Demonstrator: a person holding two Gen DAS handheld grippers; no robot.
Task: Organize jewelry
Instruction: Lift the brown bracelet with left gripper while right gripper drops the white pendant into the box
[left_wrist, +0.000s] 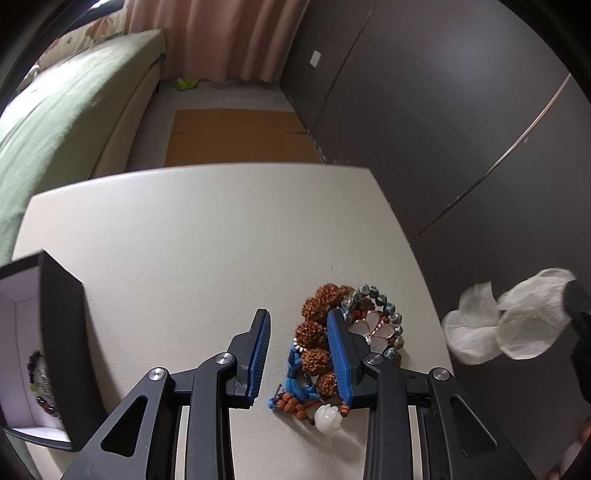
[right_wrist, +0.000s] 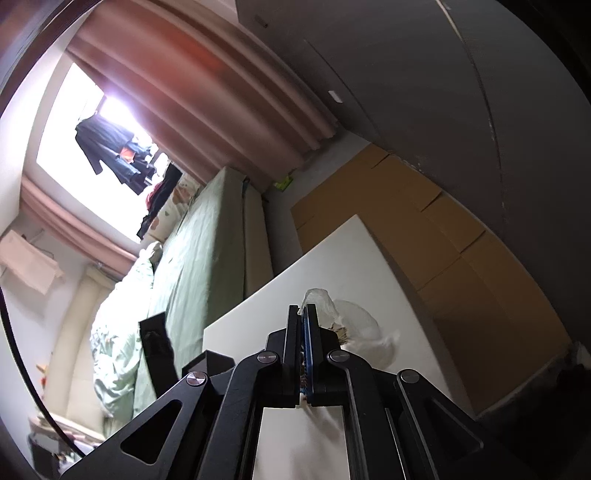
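Note:
In the left wrist view a pile of jewelry lies on the white table: a brown rough-bead bracelet, a grey-blue bead bracelet, a pink shell flower piece, blue cord and a white bead. My left gripper is open just above the pile, its right finger over the beads. A black jewelry box stands open at the left with beads inside. My right gripper is shut on a clear plastic bag, which also shows in the left wrist view, held beyond the table's right edge.
A dark wardrobe wall runs along the right. A bed with green sheets lies at the left. Flat cardboard lies on the floor past the table's far edge.

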